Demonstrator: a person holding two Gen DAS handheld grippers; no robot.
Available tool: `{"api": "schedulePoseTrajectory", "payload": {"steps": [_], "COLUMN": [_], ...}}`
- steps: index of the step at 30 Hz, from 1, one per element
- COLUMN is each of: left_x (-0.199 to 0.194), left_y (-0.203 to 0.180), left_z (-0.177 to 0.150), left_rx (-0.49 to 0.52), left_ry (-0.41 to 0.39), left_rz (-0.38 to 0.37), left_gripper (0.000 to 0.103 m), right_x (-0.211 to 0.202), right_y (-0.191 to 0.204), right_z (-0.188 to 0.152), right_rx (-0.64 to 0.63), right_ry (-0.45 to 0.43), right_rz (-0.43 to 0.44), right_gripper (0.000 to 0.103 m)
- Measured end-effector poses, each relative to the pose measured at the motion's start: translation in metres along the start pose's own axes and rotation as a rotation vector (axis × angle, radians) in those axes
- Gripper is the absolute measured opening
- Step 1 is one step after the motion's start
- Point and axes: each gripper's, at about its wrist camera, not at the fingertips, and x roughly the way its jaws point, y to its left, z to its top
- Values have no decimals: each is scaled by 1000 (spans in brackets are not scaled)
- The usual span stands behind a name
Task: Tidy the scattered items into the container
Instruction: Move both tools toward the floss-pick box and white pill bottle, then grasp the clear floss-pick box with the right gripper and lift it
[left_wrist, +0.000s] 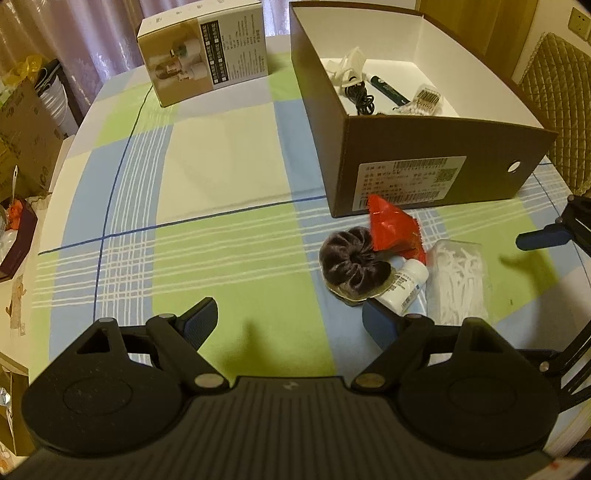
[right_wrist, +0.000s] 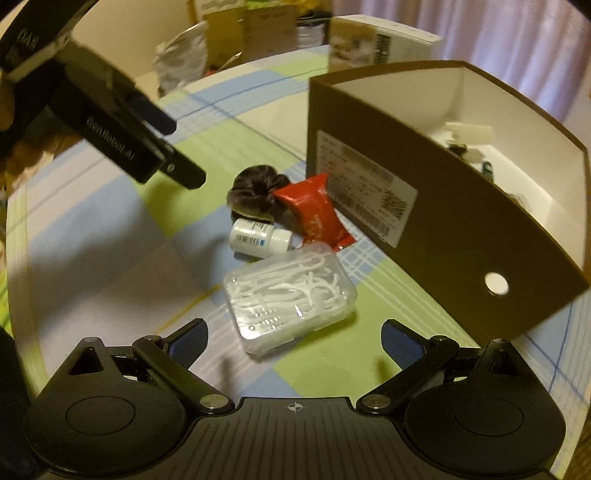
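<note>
While both spread wide, empty, right gripper faces floss box; left gripper beside scrunchie.

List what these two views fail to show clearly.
- Box contents: right wrist view, near wall hides most.
- White bottle: left wrist view, scrunchie and left tongs cover its ends.
- Box label text: too small in both.
- Right tongs: left wrist view, cut off by edge.

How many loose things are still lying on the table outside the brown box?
4, clustered before the box: scrunchie, red packet, white bottle, floss case. Something may lie hidden beneath the scrunchie.
</note>
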Motion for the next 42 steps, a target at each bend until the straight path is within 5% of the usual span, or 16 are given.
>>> {"api": "schedulePoseTrajectory", "payload": {"steps": [13,16,28,42], "left_x": [12,13,15,44], "left_y": [1,1,-17,-49], "left_z": [0,-1,1,6], "left_rx": [3,7,9,-199], "left_ry": [28,29,19,97], "left_rz": [-3,-11,-96,-92], "left_gripper": [83,83,82,82], "right_x": [36,37,8,-19], "right_y": [-10,-12,-33,-40], "right_z": [14,13,-27,-57], "right_rx": [-84,-48,175,311], "right_ry": [-19,-22,15,18], "right_rz": [73,91,-51,-112], "right_gripper": [98,85,85,85]}}
